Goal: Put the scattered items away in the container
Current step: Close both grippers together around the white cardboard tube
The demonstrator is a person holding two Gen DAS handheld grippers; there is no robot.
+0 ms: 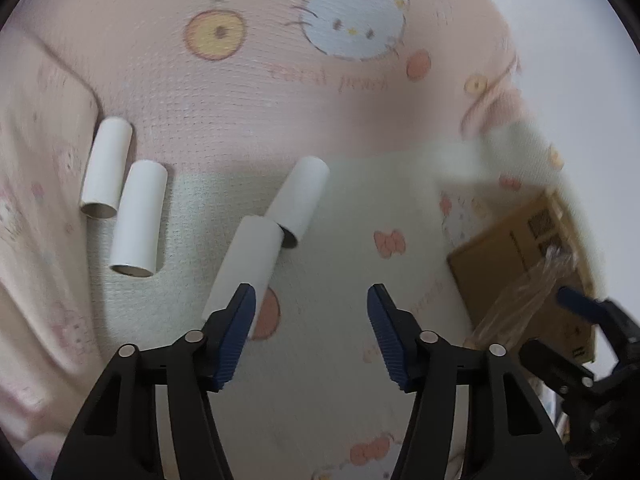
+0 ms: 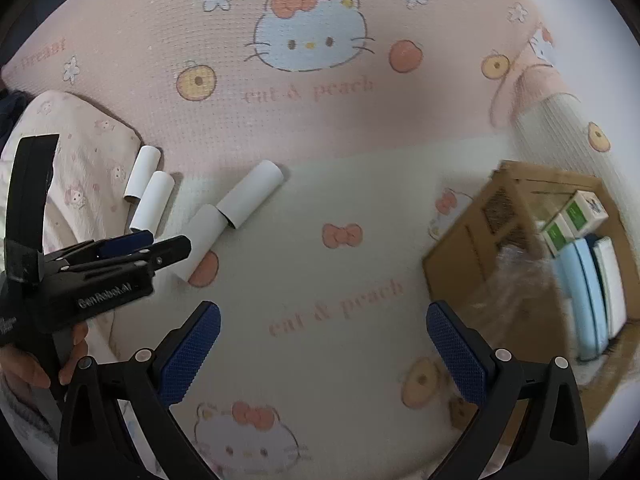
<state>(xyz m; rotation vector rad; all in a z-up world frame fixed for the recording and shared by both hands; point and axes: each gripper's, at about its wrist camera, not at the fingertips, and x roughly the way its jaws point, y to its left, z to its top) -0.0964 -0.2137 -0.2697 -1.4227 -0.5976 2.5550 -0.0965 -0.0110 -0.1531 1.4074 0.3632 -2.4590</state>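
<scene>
Several white cardboard tubes lie on the pink and cream bedspread. In the left wrist view the nearest tube (image 1: 246, 264) lies just past my left finger, a second tube (image 1: 298, 200) touches its far end, and a pair of tubes (image 1: 138, 220) lies further left. My left gripper (image 1: 311, 300) is open and empty, low over the bed beside the nearest tube. My right gripper (image 2: 322, 324) is open and empty. The cardboard box (image 2: 520, 232) stands at the right, with small boxes and packs inside. The tubes (image 2: 250, 194) also show in the right wrist view, left of centre.
A pink pillow (image 2: 80, 152) lies at the left beside the tubes. Clear plastic wrap (image 2: 516, 276) hangs over the box's near side. The left gripper (image 2: 132, 252) shows at the left of the right wrist view. A white wall (image 1: 580, 40) rises beyond the bed at the right.
</scene>
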